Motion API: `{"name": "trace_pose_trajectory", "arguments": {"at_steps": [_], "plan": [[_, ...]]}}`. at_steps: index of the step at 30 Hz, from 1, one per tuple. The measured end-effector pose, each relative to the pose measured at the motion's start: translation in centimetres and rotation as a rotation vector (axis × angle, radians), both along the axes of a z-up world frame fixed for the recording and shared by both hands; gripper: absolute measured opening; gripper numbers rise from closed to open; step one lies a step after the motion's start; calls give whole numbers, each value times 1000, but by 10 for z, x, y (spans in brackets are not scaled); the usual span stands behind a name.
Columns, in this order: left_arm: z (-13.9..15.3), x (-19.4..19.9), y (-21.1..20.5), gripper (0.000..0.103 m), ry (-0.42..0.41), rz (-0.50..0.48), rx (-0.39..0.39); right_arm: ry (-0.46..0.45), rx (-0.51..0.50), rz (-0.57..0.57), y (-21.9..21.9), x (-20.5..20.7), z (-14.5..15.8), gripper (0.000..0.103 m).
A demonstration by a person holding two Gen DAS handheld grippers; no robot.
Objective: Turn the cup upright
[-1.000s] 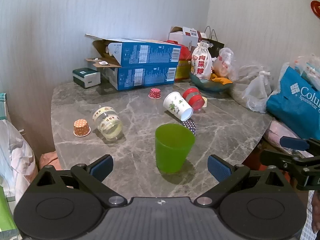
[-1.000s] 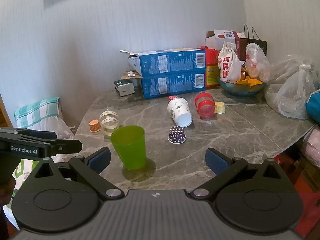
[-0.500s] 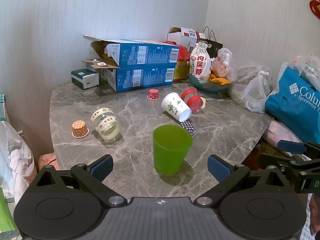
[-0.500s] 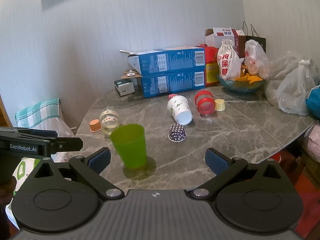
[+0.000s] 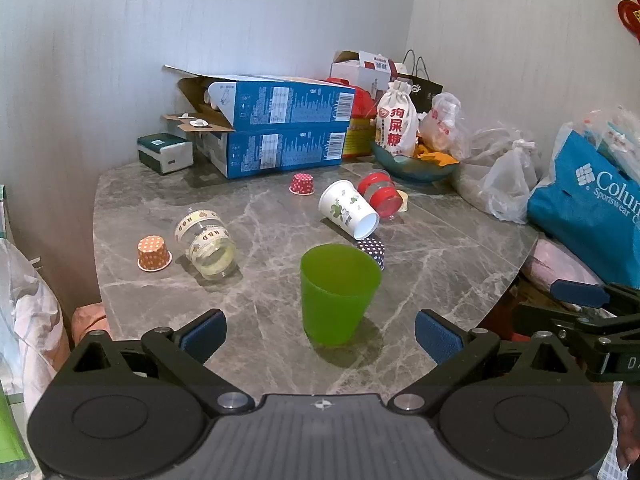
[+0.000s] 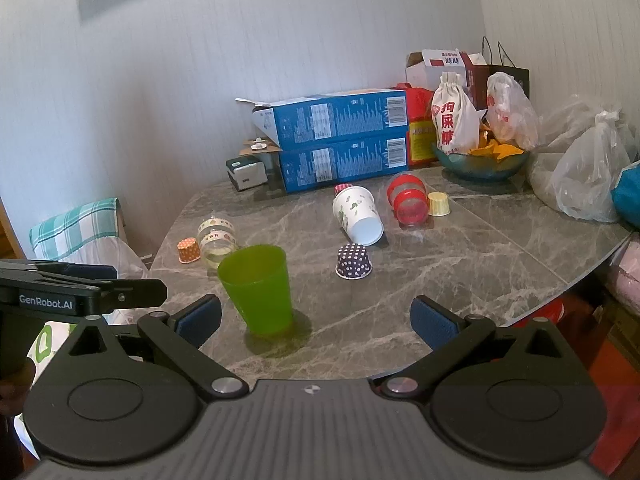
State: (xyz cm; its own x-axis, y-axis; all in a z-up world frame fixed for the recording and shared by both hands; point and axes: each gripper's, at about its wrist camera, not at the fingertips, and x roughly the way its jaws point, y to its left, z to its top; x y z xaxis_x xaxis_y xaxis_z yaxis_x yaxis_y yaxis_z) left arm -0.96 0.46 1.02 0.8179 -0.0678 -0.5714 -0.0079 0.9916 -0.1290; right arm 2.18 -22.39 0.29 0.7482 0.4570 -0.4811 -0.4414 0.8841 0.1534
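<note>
Grey marble surface (image 5: pixel 440 280) w/ clutter. Green cup (image 5: pixel 338 294) stands upright, mouth up, near front edge, so one flip looks done. White paper cup (image 5: pixel 349 209), clear jar (image 5: pixel 208 246), red-rimmed cup (image 6: pixel 407 199) lie on sides; small cups mouth-down; left to do, prob. Left tongs (image 5: pixel 320 330) apart, empty; right tongs (image 6: pixel 316 318) apart, empty.

Both tongs are showing black bodies: the left tongs (image 5: pixel 320 330) and right tongs (image 6: pixel 316 320) are wearing blue ribbed pads (image 5: pixel 203 331), silver screws, and white "GenRobot.AI" lettering at left.
</note>
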Motion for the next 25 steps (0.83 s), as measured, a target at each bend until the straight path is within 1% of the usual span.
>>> {"name": "trace_pose_trajectory", "arguments": {"at_steps": [7,25], "plan": [[-4,2,1,101,10,-4,1,4,3,0,0,2,-1,102],[-4,2,4,101,-2,-4,-11,9,-2,8,3,3,-5,102]]}}
